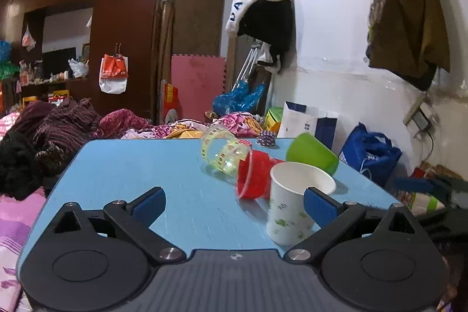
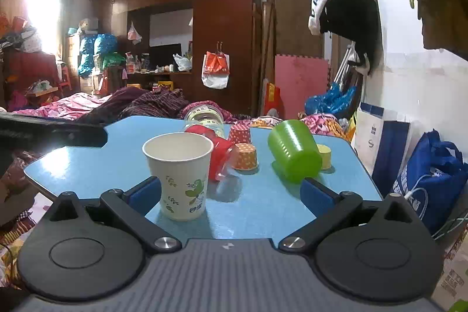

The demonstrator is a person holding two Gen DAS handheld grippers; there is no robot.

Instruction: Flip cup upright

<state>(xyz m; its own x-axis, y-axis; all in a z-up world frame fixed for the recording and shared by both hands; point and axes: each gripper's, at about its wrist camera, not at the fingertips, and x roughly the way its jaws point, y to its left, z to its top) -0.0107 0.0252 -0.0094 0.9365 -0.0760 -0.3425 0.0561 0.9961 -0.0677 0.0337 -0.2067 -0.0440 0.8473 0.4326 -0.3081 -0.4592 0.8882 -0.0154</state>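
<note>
A white paper cup with green leaf print (image 1: 292, 203) (image 2: 181, 174) stands upright on the blue table (image 1: 146, 165) (image 2: 87, 168). My left gripper (image 1: 234, 206) is open, its right pad next to the cup; whether they touch is unclear. My right gripper (image 2: 231, 192) is open, the cup standing just inside its left pad. A red cup (image 1: 254, 177) (image 2: 218, 154), a clear printed cup (image 1: 225, 151) (image 2: 204, 119) and a green cup (image 1: 313, 151) (image 2: 292, 151) lie on their sides behind it.
Small paper cupcake liners (image 2: 244, 155) (image 2: 239, 133) (image 1: 266, 139) sit inverted on the table, a yellow one (image 2: 324, 155) behind the green cup. Bags (image 2: 427, 180) stand against the wall at right. A bed with piled bedding (image 1: 58, 125) lies beyond the table's far edge.
</note>
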